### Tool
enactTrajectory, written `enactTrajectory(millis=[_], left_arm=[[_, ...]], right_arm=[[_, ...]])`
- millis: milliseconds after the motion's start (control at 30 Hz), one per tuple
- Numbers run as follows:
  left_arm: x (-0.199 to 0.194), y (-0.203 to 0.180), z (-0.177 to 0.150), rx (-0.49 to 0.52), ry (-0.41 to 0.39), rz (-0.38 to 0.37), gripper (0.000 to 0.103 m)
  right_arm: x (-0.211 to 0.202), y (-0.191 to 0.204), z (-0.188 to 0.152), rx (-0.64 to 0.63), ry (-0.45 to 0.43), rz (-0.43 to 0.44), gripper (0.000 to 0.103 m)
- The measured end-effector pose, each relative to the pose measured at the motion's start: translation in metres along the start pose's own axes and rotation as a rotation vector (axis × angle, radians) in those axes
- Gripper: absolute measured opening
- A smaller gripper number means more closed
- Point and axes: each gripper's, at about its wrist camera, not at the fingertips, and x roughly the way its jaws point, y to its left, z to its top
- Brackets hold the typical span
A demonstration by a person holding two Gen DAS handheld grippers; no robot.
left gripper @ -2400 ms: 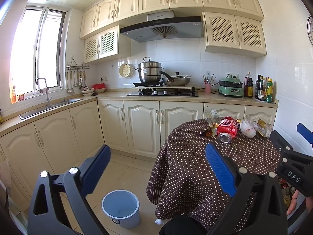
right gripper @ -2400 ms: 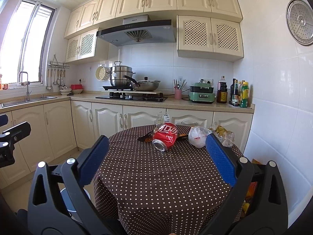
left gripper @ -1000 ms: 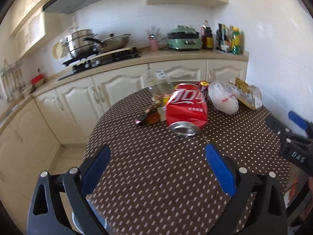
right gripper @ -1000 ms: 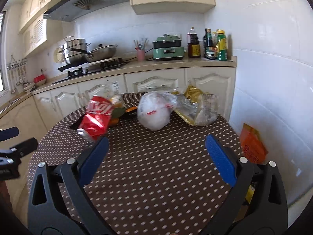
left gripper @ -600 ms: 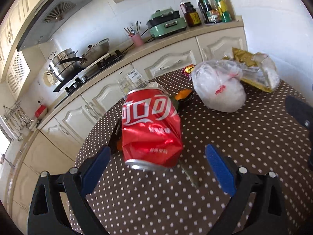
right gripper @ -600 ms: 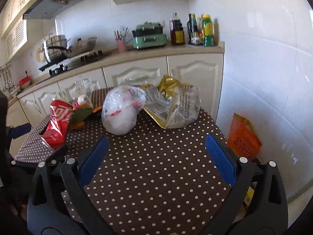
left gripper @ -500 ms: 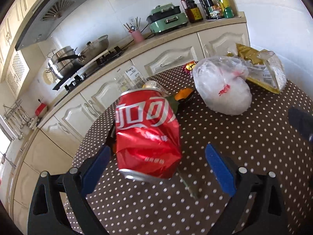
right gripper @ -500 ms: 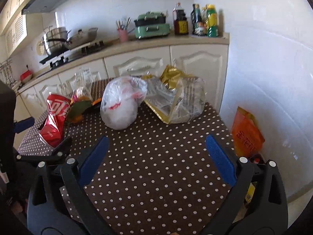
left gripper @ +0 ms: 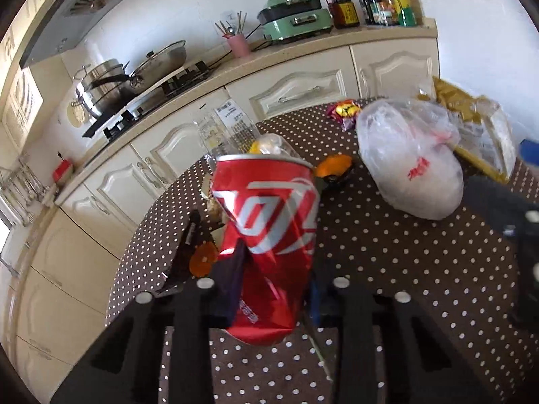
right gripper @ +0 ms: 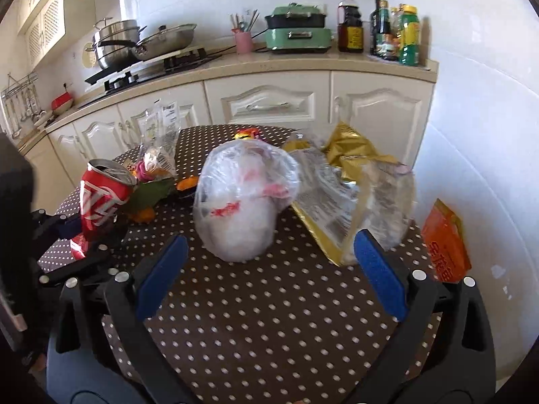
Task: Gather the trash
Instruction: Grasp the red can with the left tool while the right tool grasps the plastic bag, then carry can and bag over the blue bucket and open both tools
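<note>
One crushed red aluminium soda can (left gripper: 269, 235) sits pinched in left gripper (left gripper: 273, 289) above the polka-dot tabletop (left gripper: 387, 262) w/ other litter (right gripper (right gripper: 266, 269) wide open, empty): keep squeeze steady, lift straight.

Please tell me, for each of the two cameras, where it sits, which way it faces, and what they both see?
Left wrist: sits on the left tongs, facing the dented red can clamped between them; black fingers show.
Right wrist: sits on the right tongs, open, facing the white plastic bag; blue pads show, and the left tongs at left.
Shared: can, bag, gold wrapper, dotted table, kitchen counter.
</note>
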Motion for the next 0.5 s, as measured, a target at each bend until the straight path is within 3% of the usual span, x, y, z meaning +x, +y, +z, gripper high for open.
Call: enactTrajectory(millis=[33,167,367,400,467,500], left_arm=[[-0.001,0.007,-0.001,-0.016,-0.003,-0.007,0.019],[-0.008,0.04,-0.006,-0.128,-0.004,-0.139,0.019],[-0.023,0.069,-0.017,-0.222,-0.039,-0.257,0.019],[-0.026,0.075,-0.019,-0.239,-0.043,-0.287,0.019],[-0.032,0.084,-0.023,-0.266,-0.052,-0.343,0.019],[-0.035,0.087,-0.026,-0.276,-0.055,-0.366,0.019]], right_arm=[[0.008,0.002,0.004,0.004,0.018,0.016,0.097],[0.035,0.003,0.012,0.042,0.089,0.05,0.097],[0.066,0.005,0.019,0.093,0.169,0.076,0.097],[0.071,0.005,0.019,0.098,0.182,0.094,0.091],[0.077,0.006,0.017,0.108,0.208,0.125,0.049],[0.079,0.007,0.014,0.118,0.221,0.138,0.049]])
